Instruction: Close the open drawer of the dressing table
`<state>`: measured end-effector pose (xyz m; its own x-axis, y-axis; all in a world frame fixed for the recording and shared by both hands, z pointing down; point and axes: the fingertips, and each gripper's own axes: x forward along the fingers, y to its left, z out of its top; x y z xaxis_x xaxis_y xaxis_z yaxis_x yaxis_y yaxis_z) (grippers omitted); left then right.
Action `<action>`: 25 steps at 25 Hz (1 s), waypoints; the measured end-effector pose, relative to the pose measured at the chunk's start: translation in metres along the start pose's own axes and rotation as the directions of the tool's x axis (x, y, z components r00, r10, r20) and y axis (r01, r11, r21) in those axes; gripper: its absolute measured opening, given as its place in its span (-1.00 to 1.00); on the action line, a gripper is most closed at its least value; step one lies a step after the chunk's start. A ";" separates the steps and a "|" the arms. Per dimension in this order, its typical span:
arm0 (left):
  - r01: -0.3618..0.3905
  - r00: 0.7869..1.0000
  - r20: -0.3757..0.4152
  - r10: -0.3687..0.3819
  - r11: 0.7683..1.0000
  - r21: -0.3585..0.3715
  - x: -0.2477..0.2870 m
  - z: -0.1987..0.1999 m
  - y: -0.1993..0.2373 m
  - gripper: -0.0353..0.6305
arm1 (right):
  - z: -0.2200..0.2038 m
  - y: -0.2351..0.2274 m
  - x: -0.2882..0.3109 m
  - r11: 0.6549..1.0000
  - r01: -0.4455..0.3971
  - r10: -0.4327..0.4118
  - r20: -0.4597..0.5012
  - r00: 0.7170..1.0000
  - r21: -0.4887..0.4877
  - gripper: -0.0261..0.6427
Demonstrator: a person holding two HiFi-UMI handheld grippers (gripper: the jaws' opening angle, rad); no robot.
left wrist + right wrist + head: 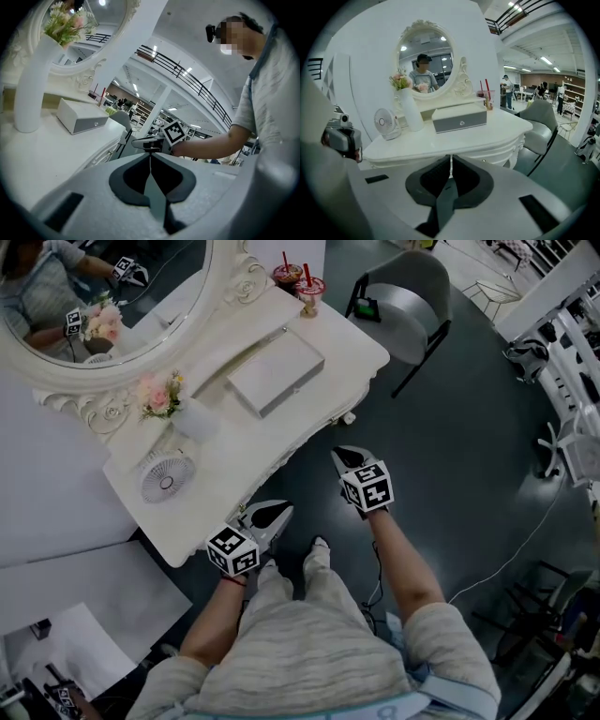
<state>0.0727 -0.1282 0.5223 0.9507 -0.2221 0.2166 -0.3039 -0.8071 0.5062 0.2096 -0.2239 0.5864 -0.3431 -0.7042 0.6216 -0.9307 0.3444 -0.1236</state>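
Our left gripper [279,512] and right gripper [345,458], both closed and empty, face the ornate white bench's [234,456] front edge; left nearer.

Head view: desk [234,451] top covers its own front, drawer out of sight. Mirror [159,306] cut off at top-left. Right gripper view: right tool [450,160] body blocks the lower desk front; drawer seams too small to tell.

We see a dark glossy floor [469,456], a grey shell chair [405,306], a white wall [361,37], ceiling strip lights [546,60].
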 end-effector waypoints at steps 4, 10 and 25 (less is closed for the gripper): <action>0.006 1.000 0.006 -0.006 1.000 0.019 -0.008 0.006 -0.011 -0.84 | 0.011 0.027 -0.030 0.999 -0.038 0.037 0.044 0.998 0.013 -0.87; 0.026 0.999 0.038 -0.027 0.999 0.021 -0.024 0.018 -0.031 -0.85 | 0.032 0.063 -0.078 0.997 -0.073 0.072 0.117 0.990 0.003 -0.89; 0.039 0.986 0.159 -0.052 0.996 0.084 -0.082 0.065 -0.088 -0.85 | 0.063 0.166 -0.175 0.985 -0.174 0.164 0.277 0.947 0.014 -0.89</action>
<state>0.0255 -0.0740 0.4058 0.9630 -0.2640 0.0542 -0.2601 -0.8582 0.4425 0.1075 -0.0823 0.4084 -0.5125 -0.7823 0.3542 -0.8583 0.4532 -0.2409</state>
